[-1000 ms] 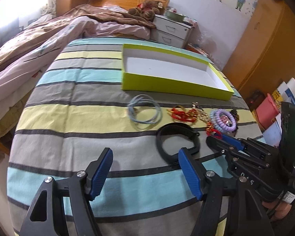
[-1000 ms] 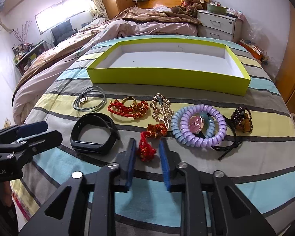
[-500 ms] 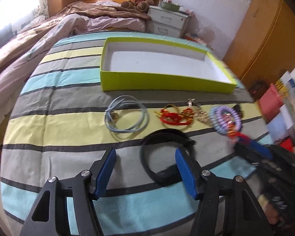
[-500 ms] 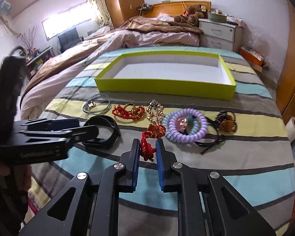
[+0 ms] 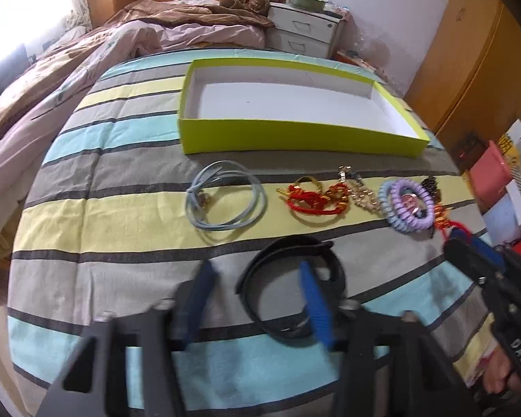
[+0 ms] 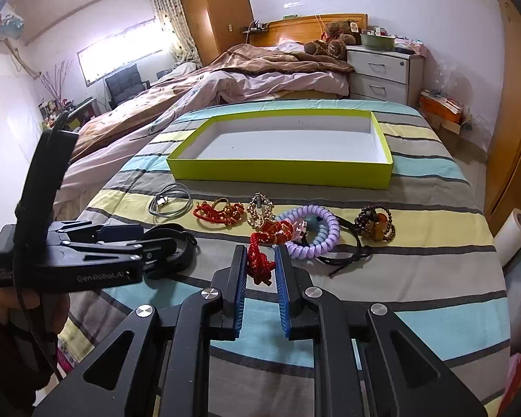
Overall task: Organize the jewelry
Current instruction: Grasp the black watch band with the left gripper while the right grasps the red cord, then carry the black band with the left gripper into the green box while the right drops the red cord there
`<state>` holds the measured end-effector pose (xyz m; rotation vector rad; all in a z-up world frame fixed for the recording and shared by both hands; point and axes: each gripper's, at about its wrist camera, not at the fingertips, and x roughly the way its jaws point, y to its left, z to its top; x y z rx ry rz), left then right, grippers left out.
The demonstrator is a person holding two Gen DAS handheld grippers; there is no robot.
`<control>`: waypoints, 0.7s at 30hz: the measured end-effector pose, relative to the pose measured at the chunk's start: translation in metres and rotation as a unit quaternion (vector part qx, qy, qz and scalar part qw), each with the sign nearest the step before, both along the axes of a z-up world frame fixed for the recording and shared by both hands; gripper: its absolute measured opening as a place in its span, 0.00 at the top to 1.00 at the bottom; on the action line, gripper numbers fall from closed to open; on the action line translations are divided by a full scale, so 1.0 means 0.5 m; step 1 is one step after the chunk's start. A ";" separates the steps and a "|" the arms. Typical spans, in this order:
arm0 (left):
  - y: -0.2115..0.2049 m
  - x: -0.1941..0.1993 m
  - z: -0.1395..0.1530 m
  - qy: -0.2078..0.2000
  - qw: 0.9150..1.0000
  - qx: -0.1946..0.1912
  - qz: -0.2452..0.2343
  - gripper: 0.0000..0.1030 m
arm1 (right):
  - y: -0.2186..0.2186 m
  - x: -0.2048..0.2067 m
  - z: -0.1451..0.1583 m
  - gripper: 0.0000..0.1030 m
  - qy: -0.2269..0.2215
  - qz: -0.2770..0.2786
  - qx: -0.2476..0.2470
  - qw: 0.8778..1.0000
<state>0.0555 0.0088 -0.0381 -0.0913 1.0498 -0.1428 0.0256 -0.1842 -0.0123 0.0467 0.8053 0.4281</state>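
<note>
A row of jewelry lies on the striped bedspread before an empty yellow-green box (image 6: 281, 170) (image 5: 295, 139). My right gripper (image 6: 259, 264) is shut on a red knotted cord ornament (image 6: 260, 260) and holds it lifted off the spread. My left gripper (image 5: 257, 278) is open, its right finger (image 5: 312, 299) inside the loop of a black wristband (image 5: 291, 253). The left gripper also shows in the right wrist view (image 6: 128, 239) over the band. Others: grey-blue cord loop (image 5: 225, 201), red bracelet (image 5: 312, 201), gold chain (image 5: 359, 198), purple coil ties (image 6: 312, 229), brown bead bracelet (image 6: 377, 222).
The bed's right edge drops to a floor with boxes and papers (image 5: 503, 173). A rumpled duvet (image 6: 208, 87) lies behind the box. A white nightstand (image 6: 382, 69) and wooden wardrobe (image 6: 510, 104) stand at the back right.
My right gripper has closed on the red cord ornament and lifted it. My left gripper has moved forward and right over the black wristband, staying open.
</note>
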 end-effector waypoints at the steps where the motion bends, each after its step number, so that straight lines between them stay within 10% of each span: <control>1: -0.003 -0.001 0.000 -0.001 1.000 0.005 -0.002 0.60 | -0.003 0.001 -0.002 0.84 0.002 0.000 0.001 1.000; 3: -0.005 -0.003 0.001 -0.008 1.000 0.011 -0.003 0.79 | -0.005 0.000 -0.006 0.84 0.004 0.000 0.003 1.000; 21: 0.018 -0.009 0.043 -0.039 0.998 -0.049 0.002 0.89 | -0.009 0.005 0.002 0.84 -0.006 -0.012 0.004 1.000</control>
